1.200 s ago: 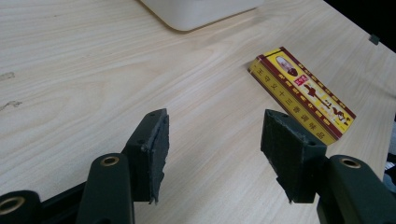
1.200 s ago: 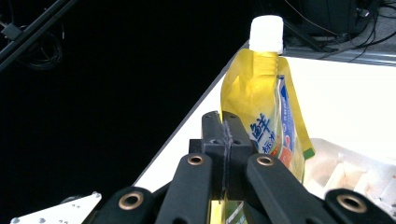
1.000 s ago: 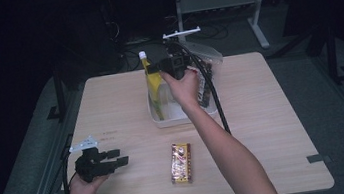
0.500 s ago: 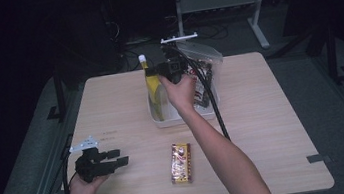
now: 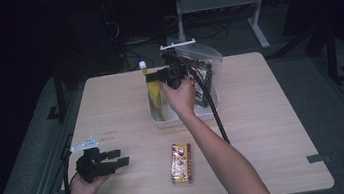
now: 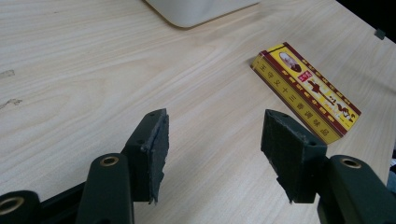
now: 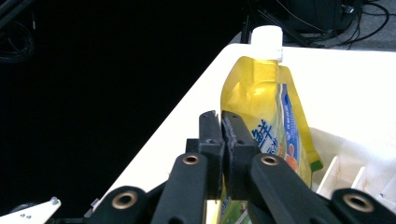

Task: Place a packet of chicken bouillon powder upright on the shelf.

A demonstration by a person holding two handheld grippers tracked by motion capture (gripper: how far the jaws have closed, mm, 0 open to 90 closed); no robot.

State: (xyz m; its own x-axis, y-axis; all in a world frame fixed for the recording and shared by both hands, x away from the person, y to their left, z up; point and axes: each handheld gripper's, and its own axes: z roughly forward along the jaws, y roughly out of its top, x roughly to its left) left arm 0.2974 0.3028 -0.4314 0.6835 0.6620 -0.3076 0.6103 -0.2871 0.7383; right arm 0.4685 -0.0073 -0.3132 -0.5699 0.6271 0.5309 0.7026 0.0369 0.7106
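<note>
A yellow spout pouch [image 5: 153, 92] with a white cap stands upright at the left end of a white bin [image 5: 183, 120]. My right gripper [image 5: 157, 76] is beside its upper part, held over the bin. In the right gripper view the jaws are pressed together [image 7: 222, 126] on the left edge of the pouch [image 7: 266, 98], and yellow shows below them. My left gripper [image 5: 117, 157] rests low at the table's front left, open and holding nothing [image 6: 215, 135]. A yellow and red box [image 6: 306, 91] lies flat on the table beyond it, apart from the jaws.
A clear bag [image 5: 202, 63] of dark pieces sits at the right end of the bin. The box [image 5: 180, 162] lies near the table's front middle. The bin's corner [image 6: 196, 11] shows at the top of the left gripper view. A black cable runs along my right forearm.
My right hand has shifted slightly left and down at the bin, staying with the pouch. The left gripper and the box have not moved.
</note>
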